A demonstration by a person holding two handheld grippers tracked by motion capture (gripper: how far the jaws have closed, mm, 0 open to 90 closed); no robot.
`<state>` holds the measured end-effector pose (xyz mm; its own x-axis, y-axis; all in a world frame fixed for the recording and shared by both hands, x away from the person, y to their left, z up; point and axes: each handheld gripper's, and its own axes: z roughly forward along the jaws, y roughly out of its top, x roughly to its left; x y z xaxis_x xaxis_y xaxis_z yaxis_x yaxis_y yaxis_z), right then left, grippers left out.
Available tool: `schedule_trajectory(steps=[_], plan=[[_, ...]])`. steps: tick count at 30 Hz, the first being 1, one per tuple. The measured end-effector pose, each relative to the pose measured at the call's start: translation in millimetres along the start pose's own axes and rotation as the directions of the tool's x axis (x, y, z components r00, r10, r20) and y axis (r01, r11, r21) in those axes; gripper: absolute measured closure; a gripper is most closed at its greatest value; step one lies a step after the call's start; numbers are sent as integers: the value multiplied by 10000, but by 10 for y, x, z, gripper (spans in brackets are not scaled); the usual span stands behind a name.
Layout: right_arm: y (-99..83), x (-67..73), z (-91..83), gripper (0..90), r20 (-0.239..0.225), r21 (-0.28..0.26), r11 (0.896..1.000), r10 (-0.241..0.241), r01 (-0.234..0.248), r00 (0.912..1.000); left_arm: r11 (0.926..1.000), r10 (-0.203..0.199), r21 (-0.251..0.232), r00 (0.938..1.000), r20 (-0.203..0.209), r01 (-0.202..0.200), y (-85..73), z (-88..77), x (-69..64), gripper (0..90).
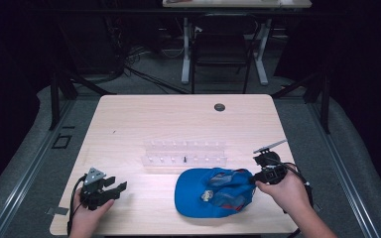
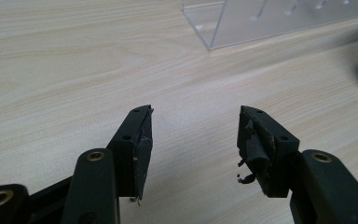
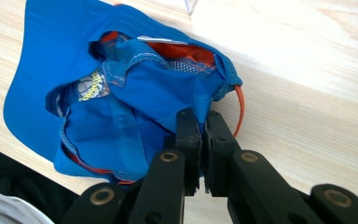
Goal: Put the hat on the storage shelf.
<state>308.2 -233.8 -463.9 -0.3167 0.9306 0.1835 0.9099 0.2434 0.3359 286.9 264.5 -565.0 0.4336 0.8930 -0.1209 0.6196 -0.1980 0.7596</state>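
Observation:
A blue cap (image 1: 213, 193) with orange trim lies crumpled and upside down on the wooden table (image 1: 178, 119), near the front edge right of centre. My right gripper (image 1: 258, 179) is shut on the cap's blue fabric (image 3: 135, 93) at its right edge, with the cloth pinched between the jaws (image 3: 201, 119). An orange cord (image 3: 240, 109) loops out beside the grip. My left gripper (image 1: 116, 190) rests low at the front left of the table, open, with bare wood between its fingers (image 2: 193, 135). It is well apart from the cap.
A clear acrylic rack (image 1: 184, 152) with small pegs stands behind the cap at mid-table; its corner (image 2: 223, 23) appears ahead of the left gripper. A round cable hole (image 1: 220, 107) sits near the far edge. A chair and desk legs stand beyond the table.

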Motion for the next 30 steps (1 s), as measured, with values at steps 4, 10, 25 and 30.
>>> schedule_trajectory(steps=[4,10,25,30], plan=[[59,9,-71,875,96,292,9995,-110,107,9999,9999,63,155,10000,15,-63,4,-5,-2,458],[99,23,-121,884,265,326,9994,67,-76,9996,9999,60,106,10000,-2,-60,1,3,-7,459],[254,22,-430,892,303,765,9969,177,-200,9994,10000,66,68,10000,16,-66,-1,8,-16,459],[298,38,-532,893,398,923,9957,36,-73,9992,10000,62,71,10000,19,-62,-2,9,-17,460]])
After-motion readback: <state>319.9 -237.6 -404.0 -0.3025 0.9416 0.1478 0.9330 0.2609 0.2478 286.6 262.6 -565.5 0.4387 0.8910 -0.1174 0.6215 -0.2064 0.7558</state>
